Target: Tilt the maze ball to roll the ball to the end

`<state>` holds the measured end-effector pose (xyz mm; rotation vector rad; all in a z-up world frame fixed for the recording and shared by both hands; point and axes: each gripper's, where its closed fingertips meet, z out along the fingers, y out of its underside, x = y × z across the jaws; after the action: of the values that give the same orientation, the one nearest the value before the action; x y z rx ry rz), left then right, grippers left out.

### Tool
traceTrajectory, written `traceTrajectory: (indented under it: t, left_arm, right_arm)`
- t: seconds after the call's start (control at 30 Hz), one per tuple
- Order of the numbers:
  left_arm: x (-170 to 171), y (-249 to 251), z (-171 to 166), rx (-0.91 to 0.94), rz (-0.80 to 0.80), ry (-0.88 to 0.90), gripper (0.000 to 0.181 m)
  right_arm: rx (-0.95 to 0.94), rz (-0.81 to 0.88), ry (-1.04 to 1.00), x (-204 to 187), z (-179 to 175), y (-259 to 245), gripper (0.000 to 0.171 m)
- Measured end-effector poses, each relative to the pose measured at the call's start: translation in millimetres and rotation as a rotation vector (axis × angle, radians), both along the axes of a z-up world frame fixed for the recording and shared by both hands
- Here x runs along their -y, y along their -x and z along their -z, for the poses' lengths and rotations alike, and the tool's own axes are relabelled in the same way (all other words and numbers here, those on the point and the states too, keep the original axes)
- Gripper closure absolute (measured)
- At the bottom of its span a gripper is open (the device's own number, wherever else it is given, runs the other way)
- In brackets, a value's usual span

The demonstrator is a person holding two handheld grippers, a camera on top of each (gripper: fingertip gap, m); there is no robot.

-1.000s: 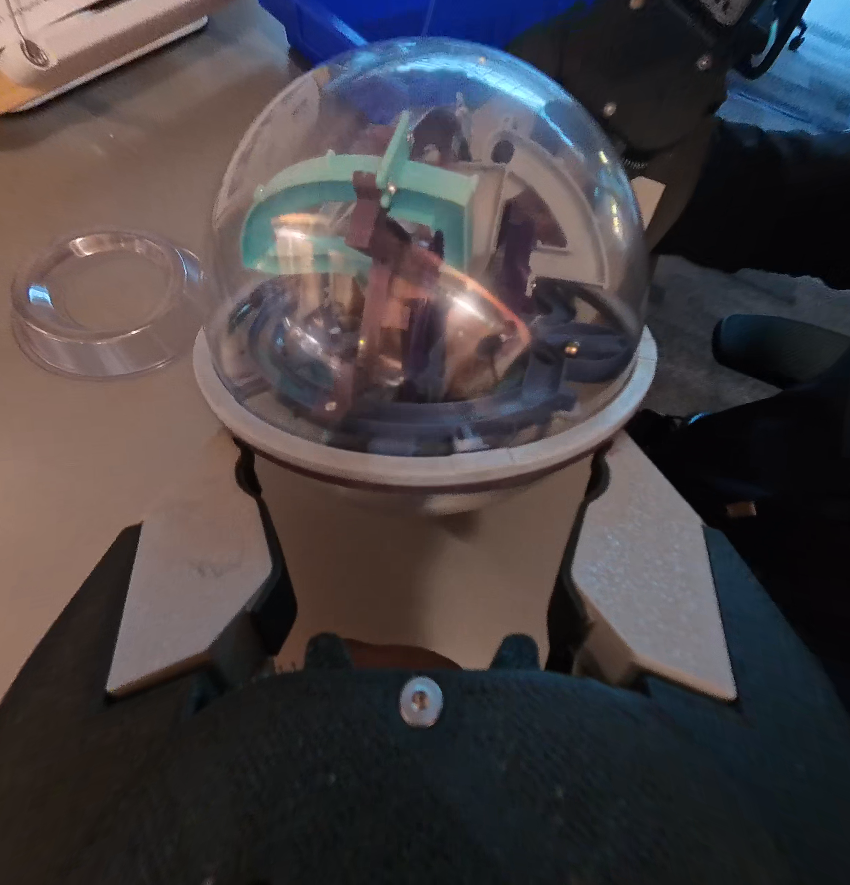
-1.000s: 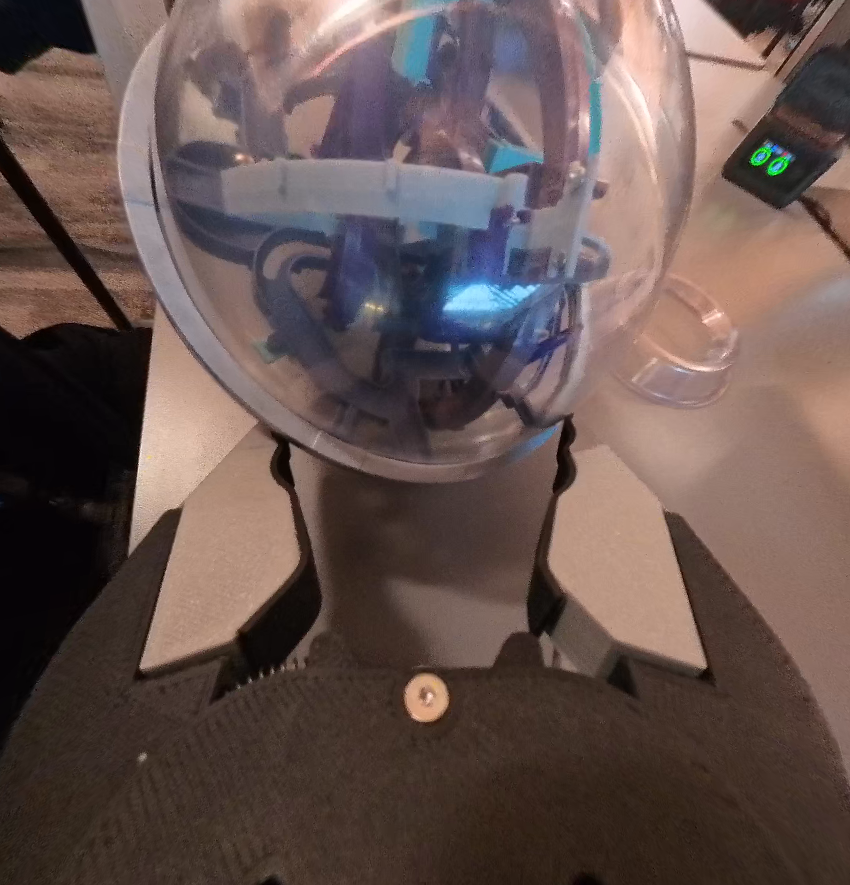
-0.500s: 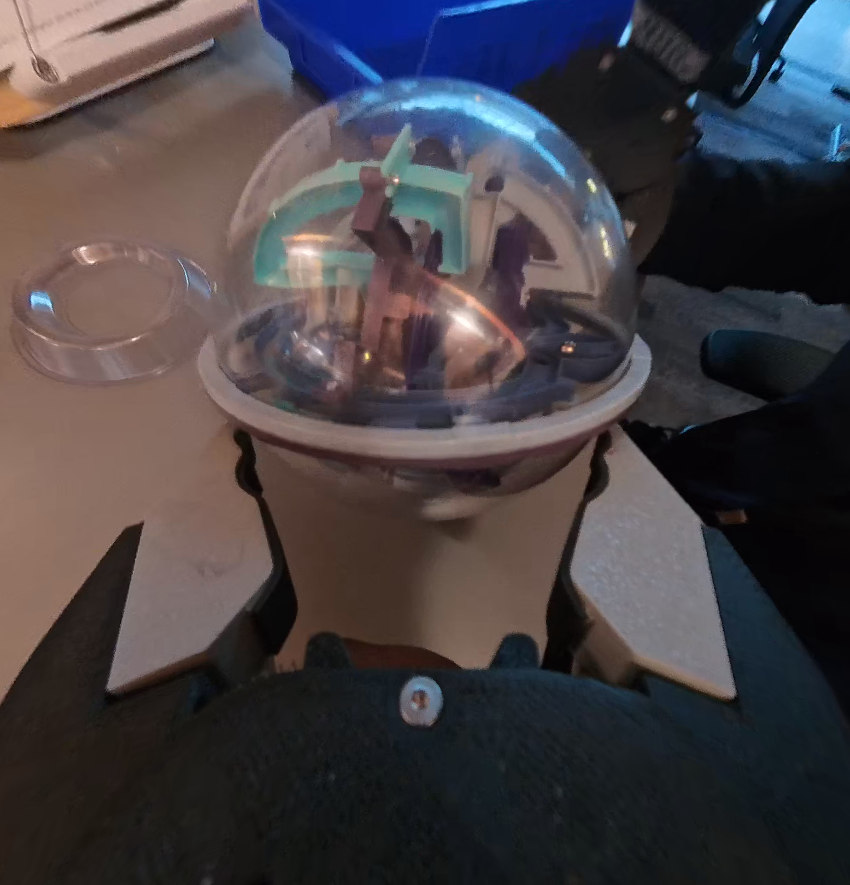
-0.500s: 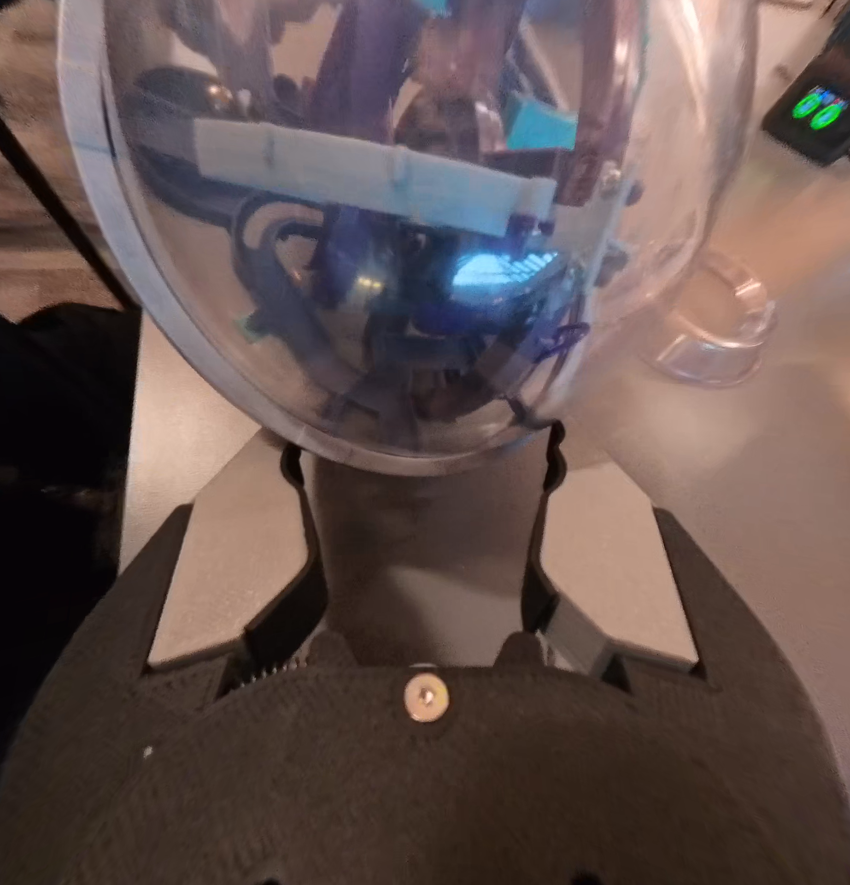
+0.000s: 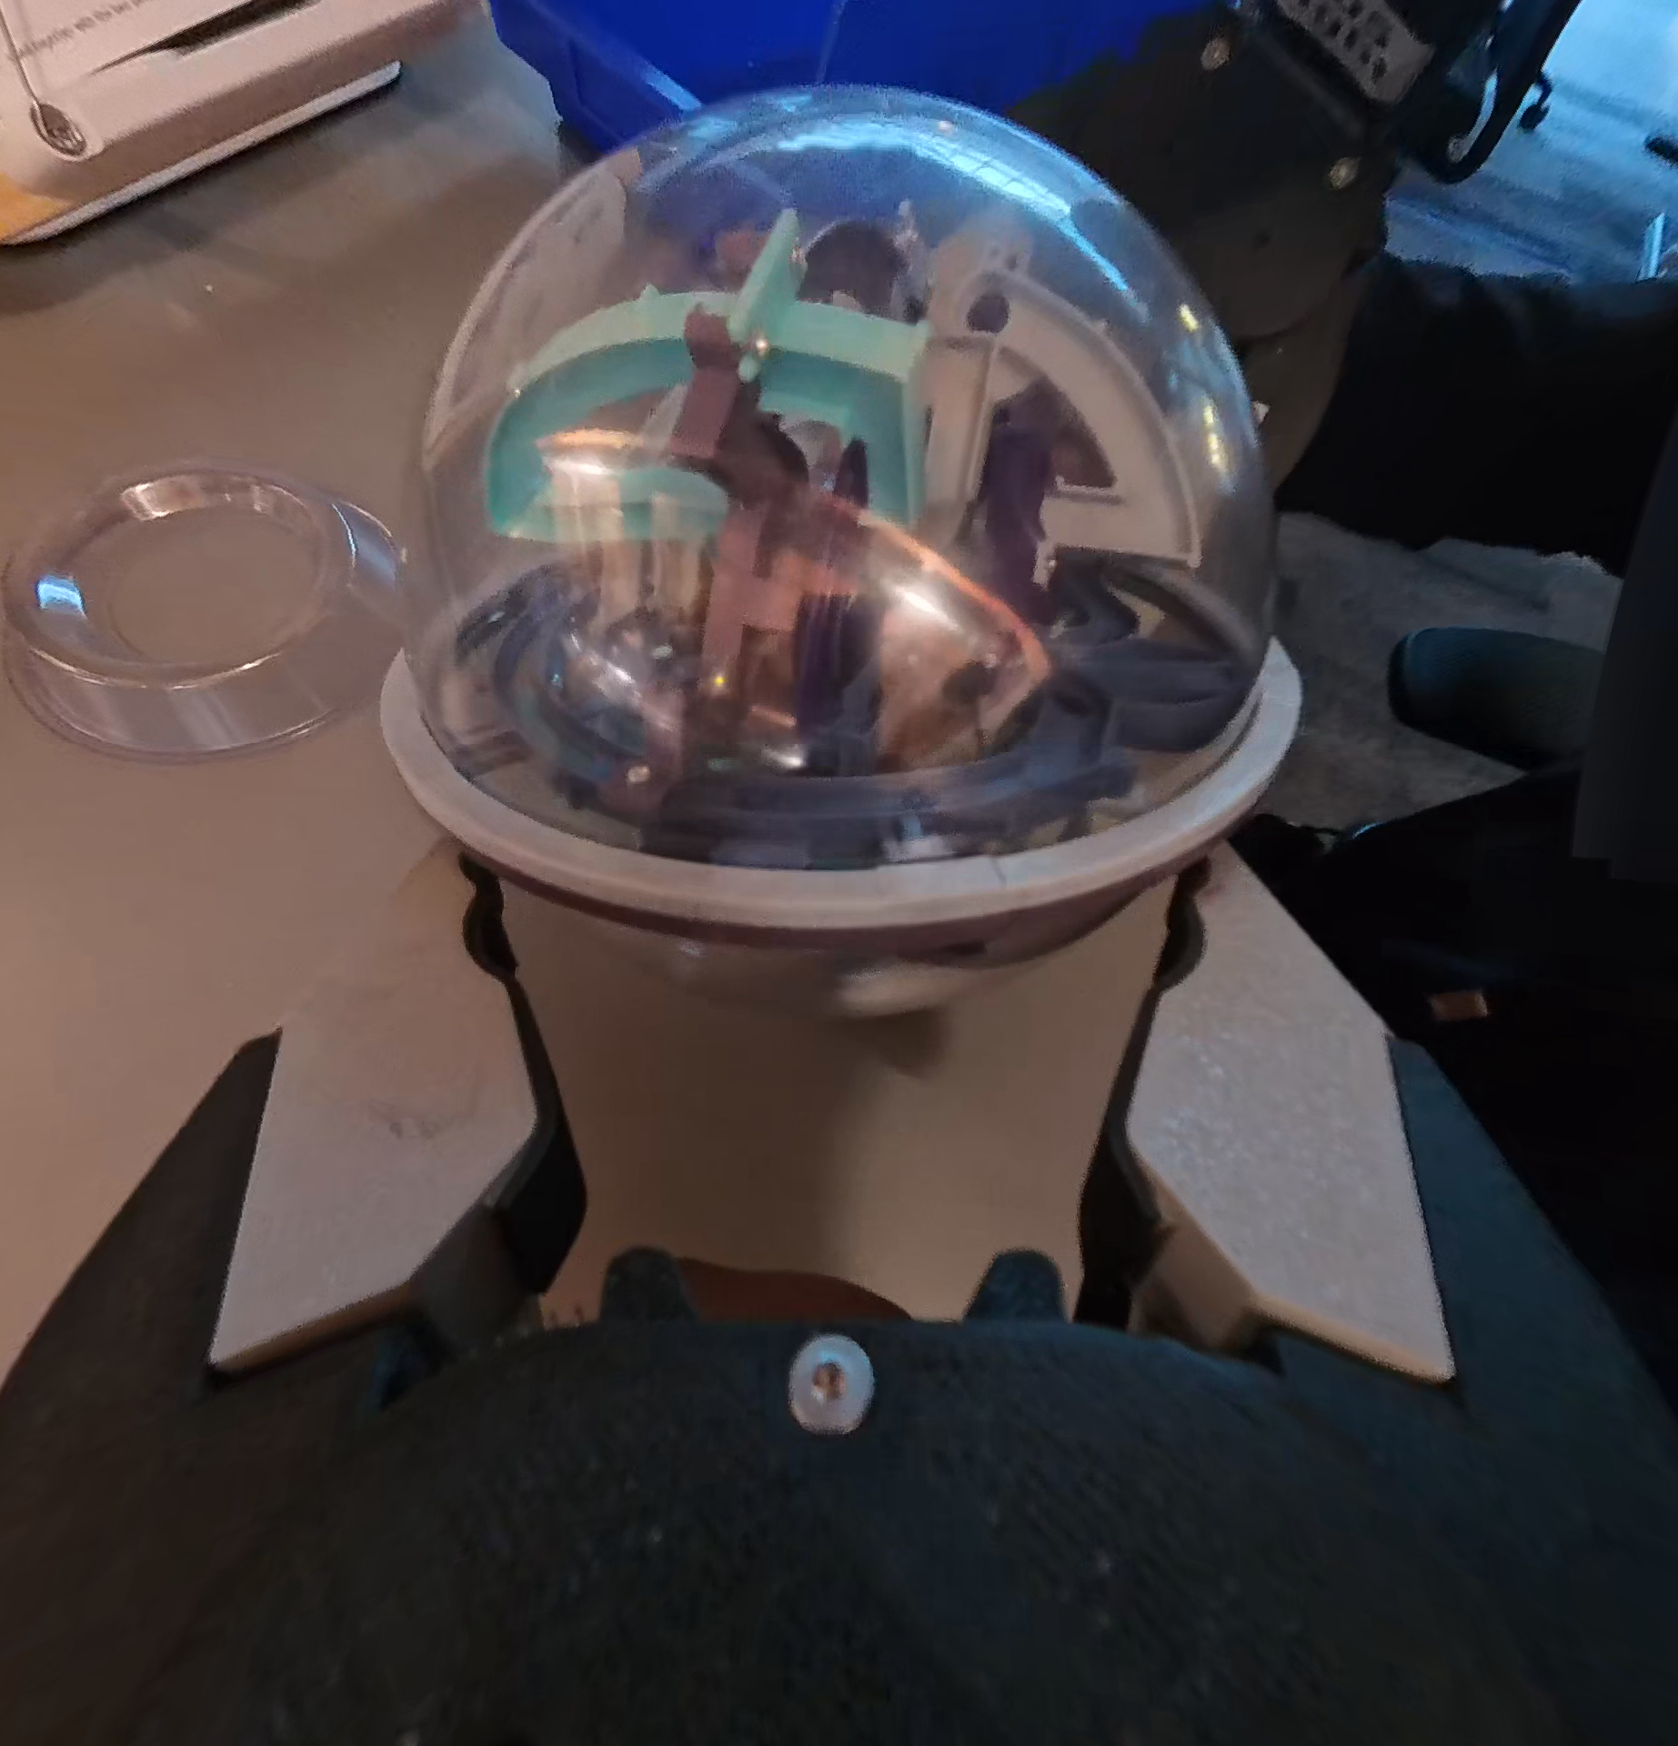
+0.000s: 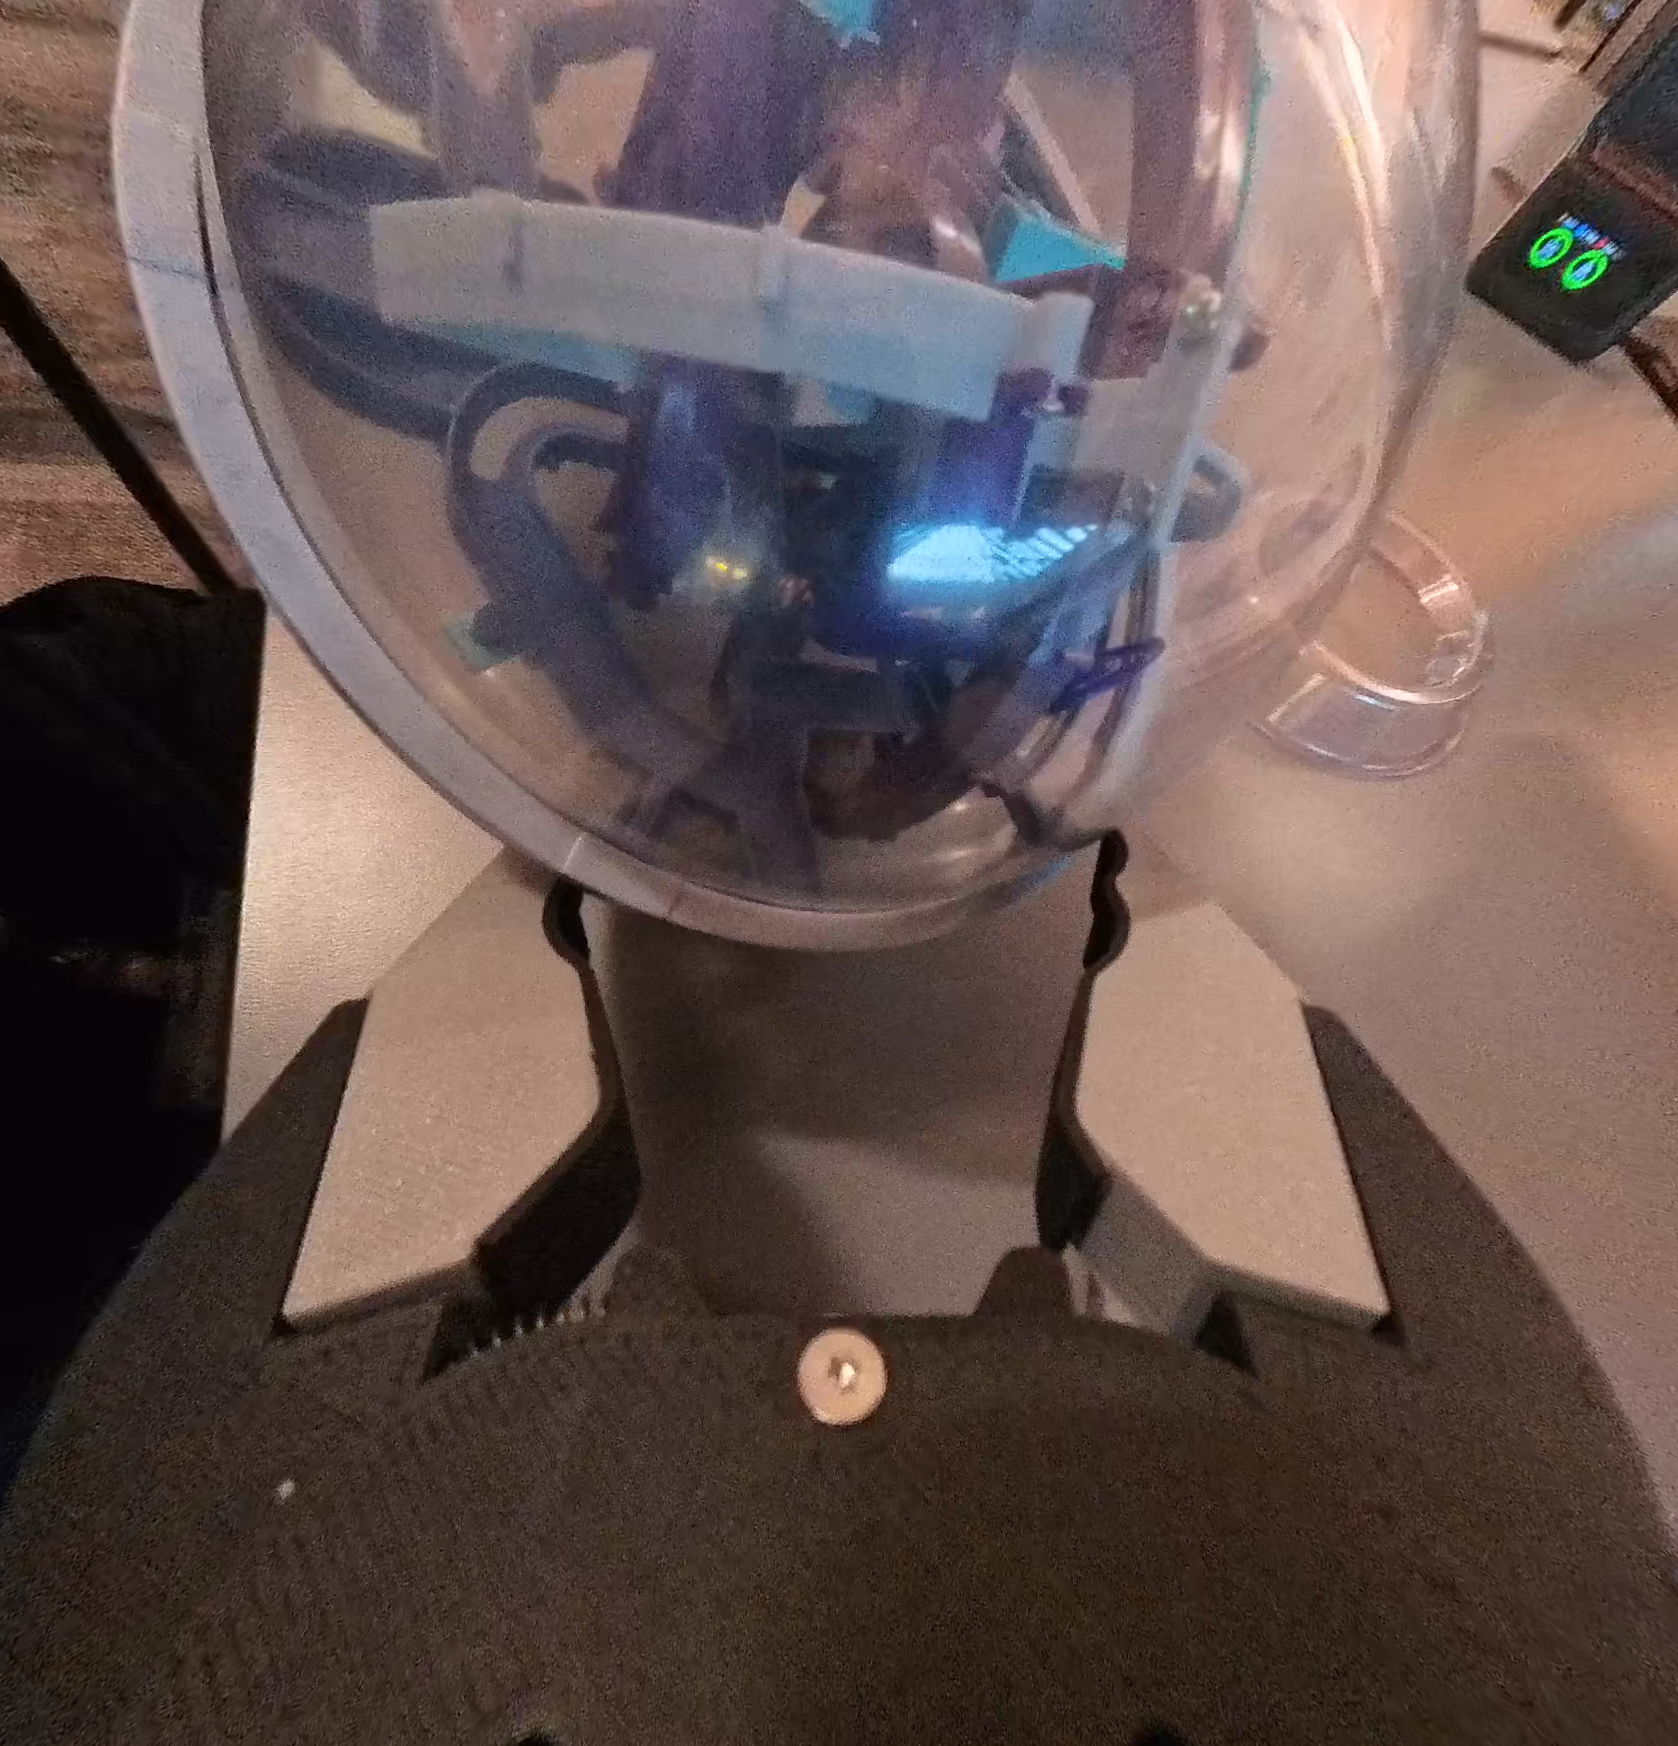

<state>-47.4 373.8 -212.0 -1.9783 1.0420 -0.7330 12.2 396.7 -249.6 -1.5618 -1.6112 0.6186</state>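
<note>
The maze ball (image 5: 839, 520) is a clear sphere with a white equator rim and teal, brown, purple and dark blue tracks inside. It is held above the grey table between both grippers. My left gripper (image 5: 830, 907) is shut on its lower half, just under the rim, which lies nearly level in this view. My right gripper (image 6: 833, 898) is shut on the ball (image 6: 721, 425) from the other side, where the rim runs steeply down the left. The right gripper's black body (image 5: 1288, 142) shows behind the ball. I cannot pick out the small rolling ball.
A clear plastic stand ring (image 5: 192, 605) lies on the table to the left and also shows in the right wrist view (image 6: 1383, 680). A white box (image 5: 154, 94) and a blue bin (image 5: 769, 47) stand behind. A black device with a lit screen (image 6: 1600, 255) sits far right. A dark chair (image 5: 1496, 699) stands past the table edge.
The ball has been tilted in both grips. It fills more of the right wrist view, its rim steeper there. In the left wrist view it dipped, then came back nearer.
</note>
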Motion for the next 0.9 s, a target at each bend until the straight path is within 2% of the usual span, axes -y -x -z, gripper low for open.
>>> traceTrajectory:
  t: [0.2,0.5,0.7,0.77,0.83,0.9]
  left_arm:
    - [1,1,6,0.015,0.015,-0.005,0.045]
    - [-6,-1,7,0.166,0.010,0.035,0.047]
    - [-16,-3,12,0.223,0.007,0.023,0.048]
    - [-27,-3,8,0.190,0.014,-0.044,0.047]
    - [-34,-7,-21,0.136,0.018,-0.206,0.045]
    - [-19,-15,-78,0.075,0.033,-0.516,0.044]
  right_arm:
    - [0.016,0.003,-0.045,-1,-4,-1,0.066]
    - [0.019,0.017,-0.094,-6,-32,-7,0.072]
    - [0.010,0.048,-0.006,-12,-25,-2,0.059]
    - [0.017,0.065,-0.069,-23,-30,-1,0.059]
    - [0.000,0.106,-0.263,-27,-67,1,0.051]
    - [-0.094,0.125,-0.605,-5,-137,0,0.043]
